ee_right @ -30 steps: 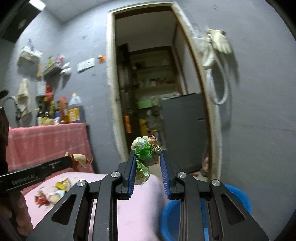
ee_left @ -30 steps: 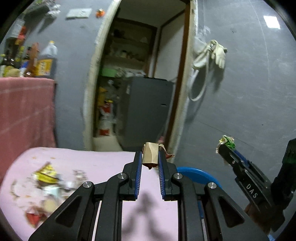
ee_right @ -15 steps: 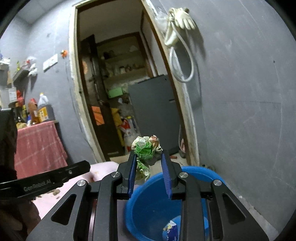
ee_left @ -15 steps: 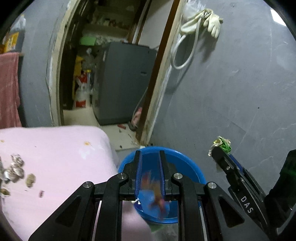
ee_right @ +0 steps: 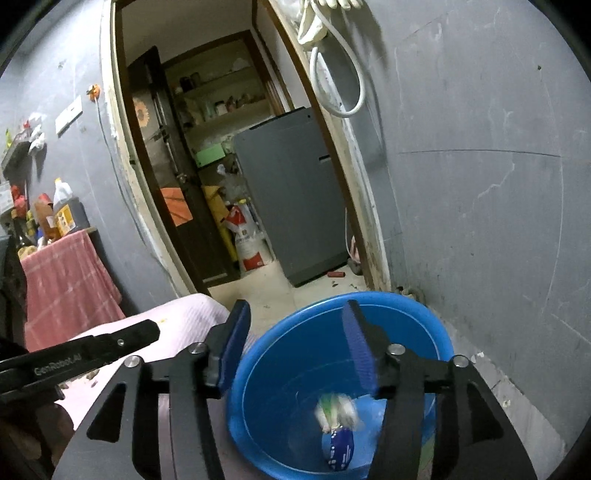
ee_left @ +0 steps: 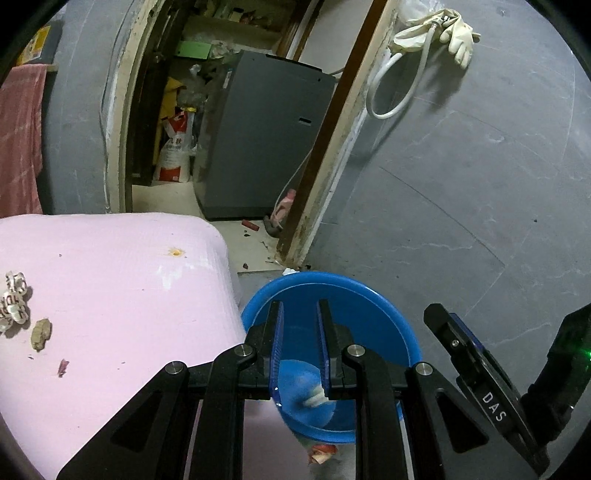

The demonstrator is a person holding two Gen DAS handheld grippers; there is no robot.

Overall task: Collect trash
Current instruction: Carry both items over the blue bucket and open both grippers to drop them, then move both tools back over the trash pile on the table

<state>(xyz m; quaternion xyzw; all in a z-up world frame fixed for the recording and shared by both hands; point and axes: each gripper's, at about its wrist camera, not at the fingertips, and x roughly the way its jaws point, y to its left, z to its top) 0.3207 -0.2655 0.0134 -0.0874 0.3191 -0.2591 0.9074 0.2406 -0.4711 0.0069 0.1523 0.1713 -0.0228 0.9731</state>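
Observation:
A blue plastic basin (ee_left: 364, 295) (ee_right: 402, 306) stands on the floor beside the pink-covered table (ee_left: 110, 280). My left gripper (ee_left: 299, 350) is open and empty above the basin. My right gripper (ee_right: 295, 343) is open wide over the basin; a green and white wrapper (ee_right: 338, 408) is blurred in mid-fall below it, above a blue packet (ee_right: 338, 448) lying inside. The right gripper also shows in the left wrist view (ee_left: 461, 343). Loose trash scraps (ee_left: 16, 295) lie at the table's left.
A doorway (ee_right: 221, 166) opens behind the table, with a grey appliance (ee_left: 258, 140) and sacks inside. A grey wall (ee_left: 480, 184) rises right of the basin, with a hose and glove (ee_left: 458, 31) hanging on it. A red cloth (ee_right: 66, 280) hangs at left.
Both grippers swung from above the table to over the basin. The left let go of the brown paper scrap; the right has opened and the green wrapper is dropping.

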